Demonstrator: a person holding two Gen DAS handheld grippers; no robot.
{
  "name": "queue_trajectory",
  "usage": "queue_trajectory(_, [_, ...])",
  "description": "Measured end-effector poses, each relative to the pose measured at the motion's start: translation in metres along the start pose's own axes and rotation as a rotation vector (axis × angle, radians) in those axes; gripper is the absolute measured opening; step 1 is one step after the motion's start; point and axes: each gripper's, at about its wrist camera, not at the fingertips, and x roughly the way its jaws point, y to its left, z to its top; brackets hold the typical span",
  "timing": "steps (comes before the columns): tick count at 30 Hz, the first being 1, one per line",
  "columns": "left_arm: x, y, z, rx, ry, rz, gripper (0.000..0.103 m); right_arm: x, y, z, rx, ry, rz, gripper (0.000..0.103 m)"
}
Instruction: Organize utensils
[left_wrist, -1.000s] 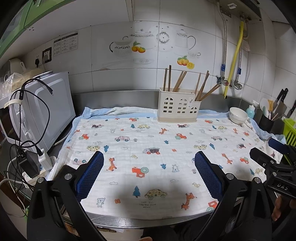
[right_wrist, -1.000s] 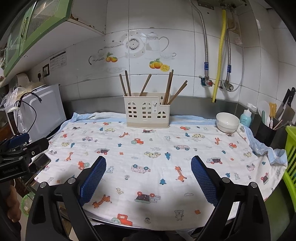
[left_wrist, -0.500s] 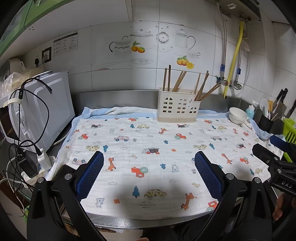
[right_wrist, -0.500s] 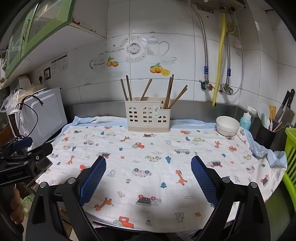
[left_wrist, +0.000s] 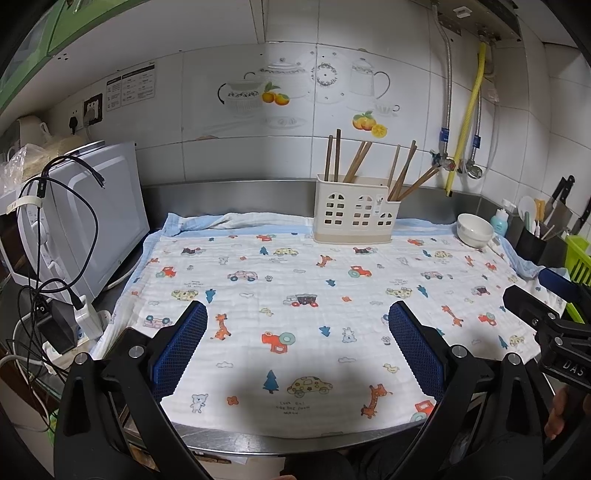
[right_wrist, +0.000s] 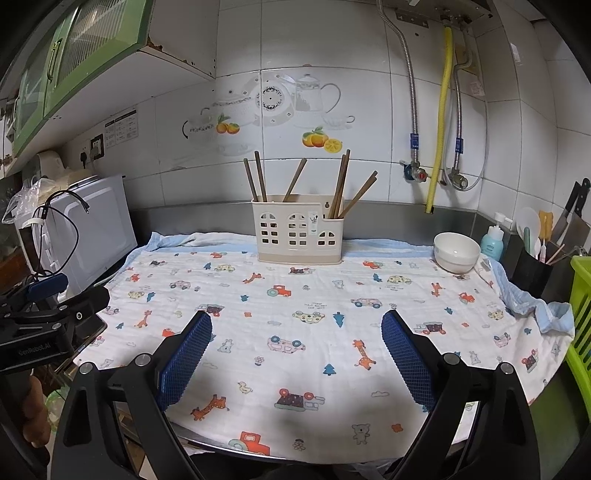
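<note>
A cream plastic utensil holder stands at the back of the counter on a cartoon-print cloth. Several wooden chopsticks stick upright out of its compartments. My left gripper hangs open over the cloth's near edge, nothing between its blue pads. My right gripper is likewise open and holds nothing, well short of the holder. Each gripper also shows at the edge of the other's view.
A white bowl sits at the cloth's back right. A white microwave with dangling cables stands on the left. A black utensil cup, a blue bottle, knives and a green rack crowd the right.
Both grippers have risen and drifted slightly; the holder sits a bit lower in the right wrist view. Both stay open and hold nothing.
</note>
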Motion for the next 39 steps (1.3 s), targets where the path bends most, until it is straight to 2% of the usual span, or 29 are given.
queue_trajectory(39, [-0.0031,-0.0067,0.0035,0.015,-0.016,0.008,0.097,-0.001,-0.001,-0.0003,0.009,-0.004,-0.004,0.09])
